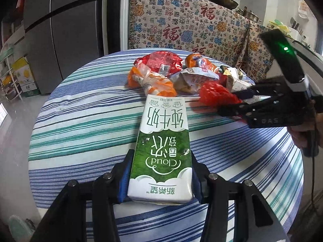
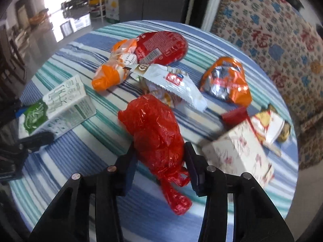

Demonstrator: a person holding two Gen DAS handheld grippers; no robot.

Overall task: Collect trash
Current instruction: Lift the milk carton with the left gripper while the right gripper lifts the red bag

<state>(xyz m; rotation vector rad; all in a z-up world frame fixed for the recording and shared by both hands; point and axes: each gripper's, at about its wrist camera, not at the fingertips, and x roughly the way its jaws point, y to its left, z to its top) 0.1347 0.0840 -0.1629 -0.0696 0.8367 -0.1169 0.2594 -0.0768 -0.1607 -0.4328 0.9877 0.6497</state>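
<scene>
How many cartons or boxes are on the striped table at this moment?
2. The green-and-white milk carton sits between the left gripper fingers; the floral box lies beside the red bag. Wrappers may hide more.

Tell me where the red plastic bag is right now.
The red plastic bag lies on the striped tablecloth between the right gripper fingers, with the white wrapper just beyond it.

At three o'clock we see the floral box (image 2: 240, 151) smeared by blur. The right gripper (image 1: 228, 109) hides part of the red bag (image 1: 216, 95).
</scene>
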